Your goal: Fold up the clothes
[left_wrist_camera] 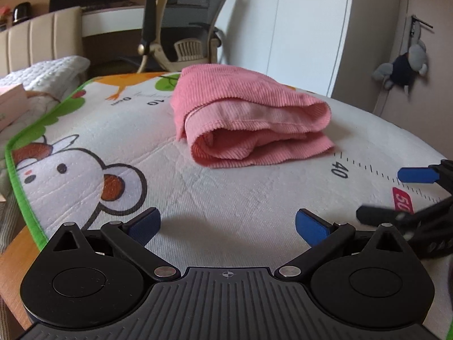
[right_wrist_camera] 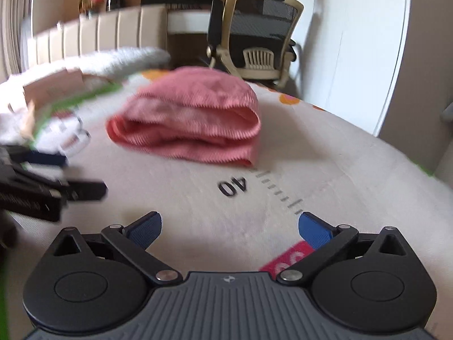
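Cartoon mat (left_wrist_camera: 232,198) under folded pink garment (left_wrist_camera: 249,119)

Bare mat (left_wrist_camera: 226,198) is lying open between both spread-jawed grippers and the folded pink garment (left_wrist_camera: 249,119), the sole obstruction ahead, while the right gripper (left_wrist_camera: 396,195) is crowding the left gripper (left_wrist_camera: 228,225) on its right flank.

You see a soft white play mat with cartoon animals (left_wrist_camera: 226,198); a folded pink ribbed cloth (left_wrist_camera: 249,119) lies on it.
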Motion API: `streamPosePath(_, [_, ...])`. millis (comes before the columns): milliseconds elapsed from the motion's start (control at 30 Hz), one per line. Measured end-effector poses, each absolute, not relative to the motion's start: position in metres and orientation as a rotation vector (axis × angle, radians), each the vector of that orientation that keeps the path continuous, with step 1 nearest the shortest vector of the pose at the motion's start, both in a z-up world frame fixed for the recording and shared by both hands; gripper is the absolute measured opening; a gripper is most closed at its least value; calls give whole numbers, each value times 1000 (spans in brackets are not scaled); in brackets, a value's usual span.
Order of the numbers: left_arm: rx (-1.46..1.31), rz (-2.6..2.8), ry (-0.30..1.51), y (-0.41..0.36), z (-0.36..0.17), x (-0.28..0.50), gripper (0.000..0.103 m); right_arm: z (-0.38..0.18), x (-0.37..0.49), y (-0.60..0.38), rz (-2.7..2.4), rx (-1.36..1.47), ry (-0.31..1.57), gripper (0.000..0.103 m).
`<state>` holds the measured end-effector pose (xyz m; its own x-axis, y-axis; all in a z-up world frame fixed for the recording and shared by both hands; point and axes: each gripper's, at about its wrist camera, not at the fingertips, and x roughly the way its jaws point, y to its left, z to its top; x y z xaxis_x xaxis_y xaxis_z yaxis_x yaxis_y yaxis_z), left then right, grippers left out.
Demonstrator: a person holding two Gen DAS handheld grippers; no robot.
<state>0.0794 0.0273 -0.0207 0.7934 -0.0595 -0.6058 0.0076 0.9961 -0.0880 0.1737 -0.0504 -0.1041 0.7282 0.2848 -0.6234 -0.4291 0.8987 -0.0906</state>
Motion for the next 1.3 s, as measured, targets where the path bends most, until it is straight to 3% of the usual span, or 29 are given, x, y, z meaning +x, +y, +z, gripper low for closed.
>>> streamPosePath(267, [10,-29,685,15,-25,84,103,-114,188,-69,425,-114,720,103])
streamPosePath(1300, [0,-33,686,16,-25,85,103,-113,188,-64,422,-133,721,103])
